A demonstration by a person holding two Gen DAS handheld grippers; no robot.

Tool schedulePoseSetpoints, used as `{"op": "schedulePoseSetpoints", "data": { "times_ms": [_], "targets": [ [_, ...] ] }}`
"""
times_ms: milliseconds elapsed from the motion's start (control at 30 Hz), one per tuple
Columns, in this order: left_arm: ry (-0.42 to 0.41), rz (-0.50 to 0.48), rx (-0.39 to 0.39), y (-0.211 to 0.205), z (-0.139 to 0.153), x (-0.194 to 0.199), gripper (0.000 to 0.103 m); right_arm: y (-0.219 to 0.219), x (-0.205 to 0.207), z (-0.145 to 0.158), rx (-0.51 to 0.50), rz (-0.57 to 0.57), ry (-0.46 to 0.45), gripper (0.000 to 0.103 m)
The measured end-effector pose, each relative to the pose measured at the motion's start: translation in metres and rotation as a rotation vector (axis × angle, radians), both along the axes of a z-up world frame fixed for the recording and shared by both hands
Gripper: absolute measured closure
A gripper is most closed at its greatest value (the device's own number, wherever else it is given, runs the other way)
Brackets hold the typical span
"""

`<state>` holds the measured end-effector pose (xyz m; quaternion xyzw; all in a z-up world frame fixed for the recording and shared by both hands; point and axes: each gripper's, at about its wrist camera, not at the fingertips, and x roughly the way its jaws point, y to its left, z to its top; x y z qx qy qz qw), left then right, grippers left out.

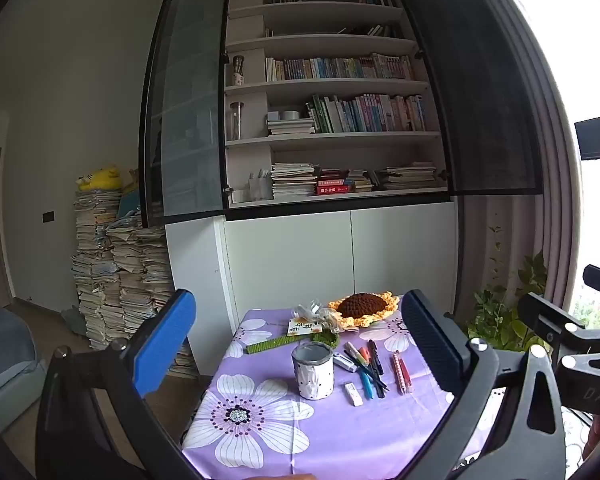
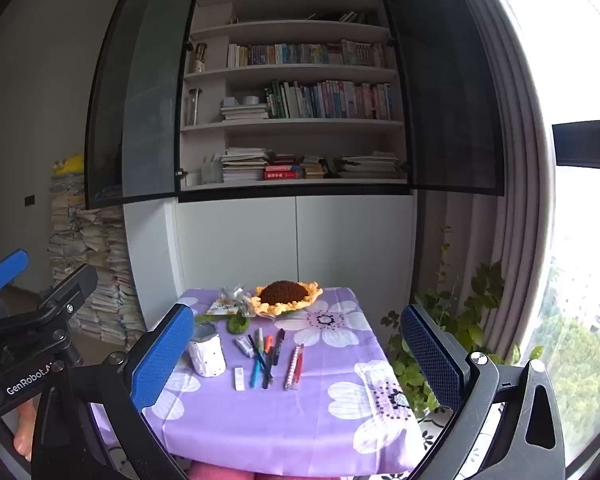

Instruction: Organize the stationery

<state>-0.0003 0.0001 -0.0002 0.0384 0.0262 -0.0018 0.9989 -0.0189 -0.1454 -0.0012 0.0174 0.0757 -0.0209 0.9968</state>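
Stationery lies loose on a small table under a purple cloth printed with white flowers (image 2: 284,420), well ahead of both hand-held tools. Nearest is a small white rectangular eraser (image 2: 239,379), its long axis running away from the viewer. Just right of it, blue and dark pens (image 2: 260,364) lie crossed in a loose fan, their long axes pointing mostly toward the far edge, tips spreading as they go back. To their right a red pen and a pink spotted pen (image 2: 294,366) lie side by side, parallel, leaning slightly right toward the far end. Left of the eraser stands an upright white cylindrical pen holder with dark dots and a grey rim (image 2: 206,354), mouth up. Behind them a crocheted yellow-and-brown sunflower mat (image 2: 286,296) rests near the far edge, with white cabinet doors and open bookshelves (image 2: 292,112) beyond.

The left gripper (image 1: 300,348) hangs level before the table, blue and black fingers spread wide, nothing between them. The right gripper (image 2: 296,356) tips slightly downward, equally wide and empty.
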Motion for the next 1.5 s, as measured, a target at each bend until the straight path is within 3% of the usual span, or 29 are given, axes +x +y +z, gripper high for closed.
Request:
{"op": "schedulePoseSetpoints", "data": {
  "times_ms": [267,333,667,1500],
  "targets": [
    [0.009,-0.012,-0.030,0.007,0.002,0.004,0.000,-0.001,0.003,0.000,0.020,-0.002,0.023,0.000],
    [-0.017,0.009,-0.013,0.008,0.005,0.004,0.000,-0.002,0.001,0.004,0.019,-0.002,0.025,0.000],
    [0.004,-0.003,0.010,0.000,-0.002,0.005,0.000,-0.006,0.006,-0.004,0.021,-0.017,0.033,0.000],
    [0.029,0.020,-0.039,0.008,-0.003,0.015,0.001,-0.006,0.011,-0.007,0.018,-0.015,0.047,0.000]
  ]
}}
